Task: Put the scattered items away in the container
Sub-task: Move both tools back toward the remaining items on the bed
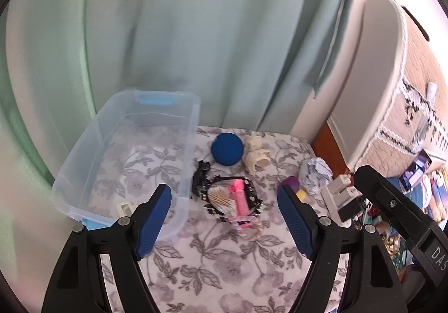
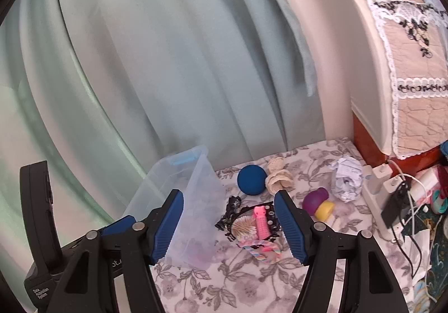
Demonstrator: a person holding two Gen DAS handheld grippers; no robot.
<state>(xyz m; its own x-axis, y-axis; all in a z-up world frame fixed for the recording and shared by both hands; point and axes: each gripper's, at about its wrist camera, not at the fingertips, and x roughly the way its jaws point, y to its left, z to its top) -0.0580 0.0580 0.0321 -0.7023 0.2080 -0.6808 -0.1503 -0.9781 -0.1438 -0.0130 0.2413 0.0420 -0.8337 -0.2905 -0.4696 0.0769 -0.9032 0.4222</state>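
Clear plastic container (image 1: 126, 156) sits at the left of the floral-covered surface (image 1: 224, 262) in the left wrist view, and it looks nearly bare, with just 1 small pale object (image 1: 124, 208) near its front corner. Plenty left: blue ball (image 1: 226, 148), cream knit piece (image 1: 256, 157), crumpled paper (image 1: 315, 176) and a pink comb (image 1: 240, 198) on a pile of cotton swabs. Left gripper (image 1: 224, 224) hangs above, jaws wide apart, nothing between them.

Over to the right wrist view: purple and yellow toy (image 2: 319, 203) also waits outside the container. Right gripper (image 2: 228, 226) hovers over the pile, jaws spread, holding nothing.
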